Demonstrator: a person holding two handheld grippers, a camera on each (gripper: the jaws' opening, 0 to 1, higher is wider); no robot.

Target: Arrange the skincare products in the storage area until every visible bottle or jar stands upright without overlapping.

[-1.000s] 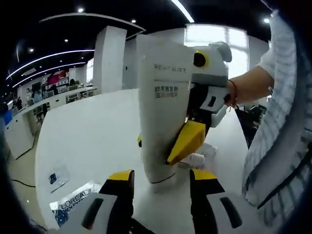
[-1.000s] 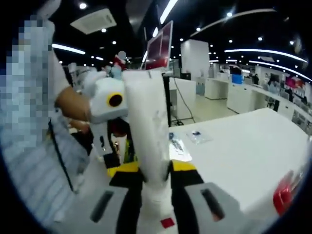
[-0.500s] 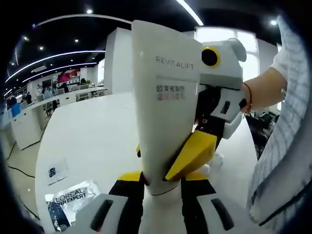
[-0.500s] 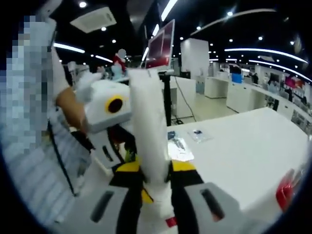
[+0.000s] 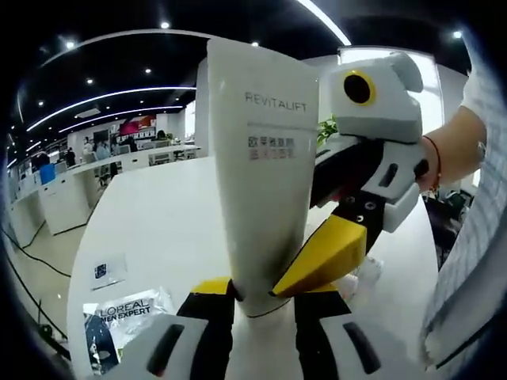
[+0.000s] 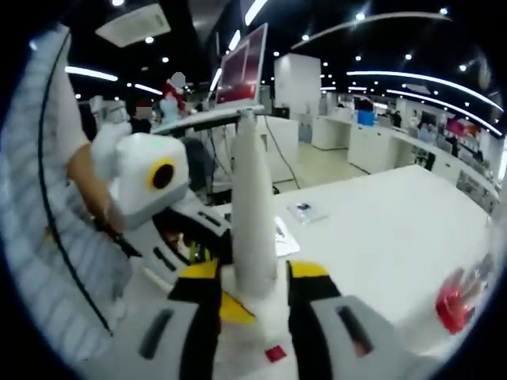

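Since 1 s ago left tool (image 5: 261, 297) closed in: jaws now clamp the upright Revitalift tube (image 5: 265, 158) near its base, over the bench (image 5: 158, 222). Right tool (image 6: 252, 277) looks loosened, prob. a handover; can't tell.

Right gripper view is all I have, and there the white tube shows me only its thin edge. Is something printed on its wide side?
Observer: Yes. In the left gripper view the tube turns its broad face to the camera, and it reads REVITALIFT.
Operator: Do the left tongs hold it?
Observer: The left tongs look shut on it, with their yellow-tipped jaws close against both sides of its lower end.
Operator: Does anything lie on the table on that side?
Observer: A sachet marked L'OREAL MEN EXPERT lies flat on the white table, low on the left of that view.
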